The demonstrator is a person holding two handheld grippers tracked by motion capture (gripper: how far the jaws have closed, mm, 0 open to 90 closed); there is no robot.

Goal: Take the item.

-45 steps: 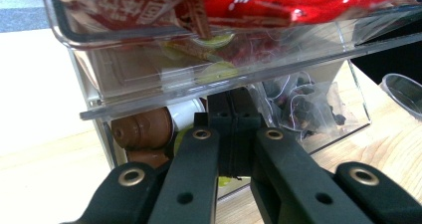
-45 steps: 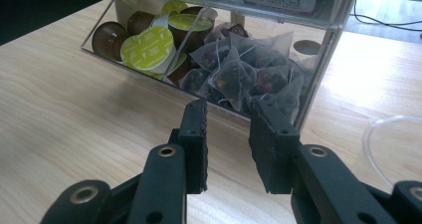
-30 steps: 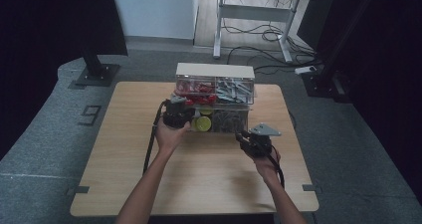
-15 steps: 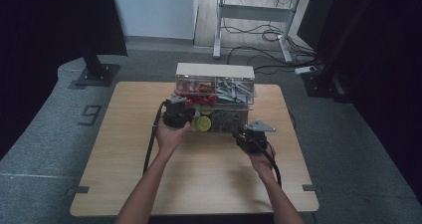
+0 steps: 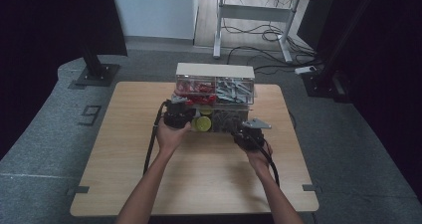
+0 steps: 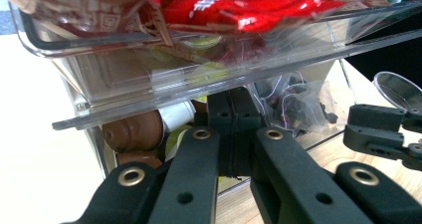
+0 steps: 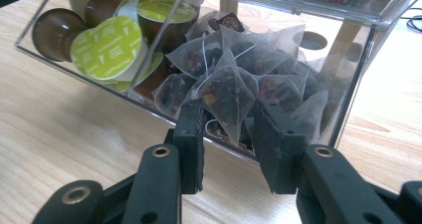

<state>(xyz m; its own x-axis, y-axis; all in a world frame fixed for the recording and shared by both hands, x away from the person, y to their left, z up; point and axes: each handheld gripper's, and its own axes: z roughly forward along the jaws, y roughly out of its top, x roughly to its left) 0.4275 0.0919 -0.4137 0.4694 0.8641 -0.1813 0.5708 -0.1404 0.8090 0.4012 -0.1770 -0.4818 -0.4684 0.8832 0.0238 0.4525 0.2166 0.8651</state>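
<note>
Clear 2-tier organiser (image 5: 215,82) at far-middle of wooden bench (image 5: 124,149). Left claw (image 6: 231,114) fully shut, nothing between jaws, pressed against lower tray beneath upper one holding red sachets (image 6: 249,5). Right claw (image 7: 229,129) partly open, just been opening, jaws either side of pyramid tea bag (image 7: 224,92) w/o squeezing it. Green-lidded coffee capsules (image 7: 107,47) in neighbouring compartment.

The high view is dim and soft, its side edges falling into near black, while the pale worktop (image 5: 124,174) catches even light from above and carries only faint shadows. The left gripper view blows out to white at its left; the near black jaws blur. In the right gripper view, glare streaks the clear bin (image 7: 348,84), and the tea bags (image 7: 234,92) stay sharp.
</note>
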